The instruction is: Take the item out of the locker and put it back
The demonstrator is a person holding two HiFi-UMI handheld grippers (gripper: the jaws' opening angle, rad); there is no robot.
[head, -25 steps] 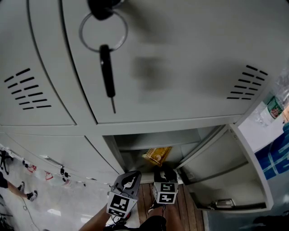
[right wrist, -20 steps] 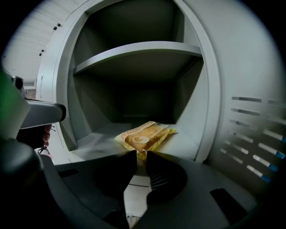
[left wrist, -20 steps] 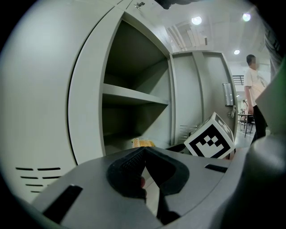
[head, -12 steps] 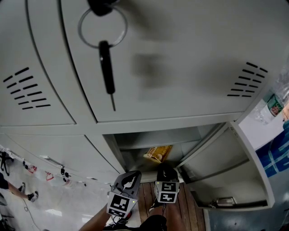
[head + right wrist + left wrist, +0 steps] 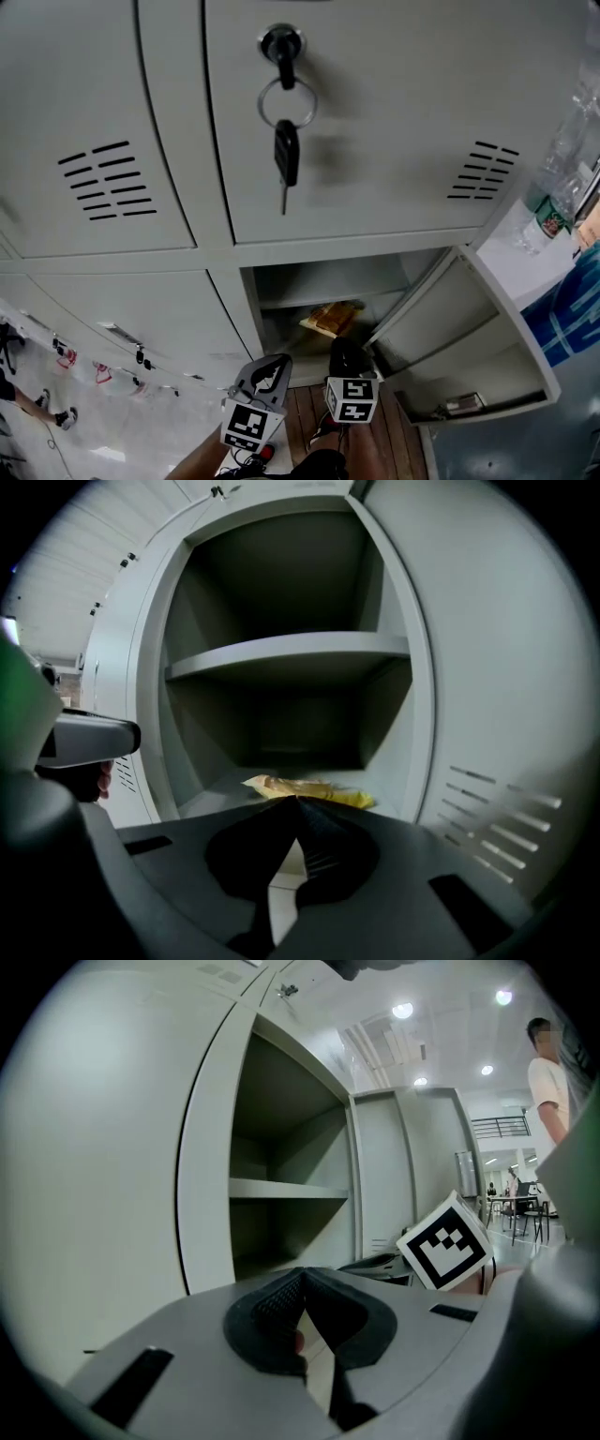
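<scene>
A yellow snack packet (image 5: 330, 317) lies on the floor of the open lower locker (image 5: 281, 309), under its shelf (image 5: 291, 653). In the right gripper view the packet (image 5: 309, 790) shows just beyond my jaw tips, flat and untouched. My right gripper (image 5: 341, 347) hangs in front of the opening, shut, its tips (image 5: 298, 802) meeting with nothing between them. Beside it to the left, my left gripper (image 5: 277, 362) points at the locker's left frame, also shut (image 5: 302, 1281) and empty. The right gripper's marker cube (image 5: 445, 1241) shows in the left gripper view.
The locker door (image 5: 459, 328) stands swung open to the right. A key on a ring (image 5: 286, 155) hangs from the lock of the shut locker above. Plastic bottles (image 5: 553, 197) stand at the right edge. A person (image 5: 548, 1072) stands far off on the right.
The head view has tilted, so the key and the upper door sit lower in the picture. Both grippers have risen slightly before the open locker. The packet has not moved.
</scene>
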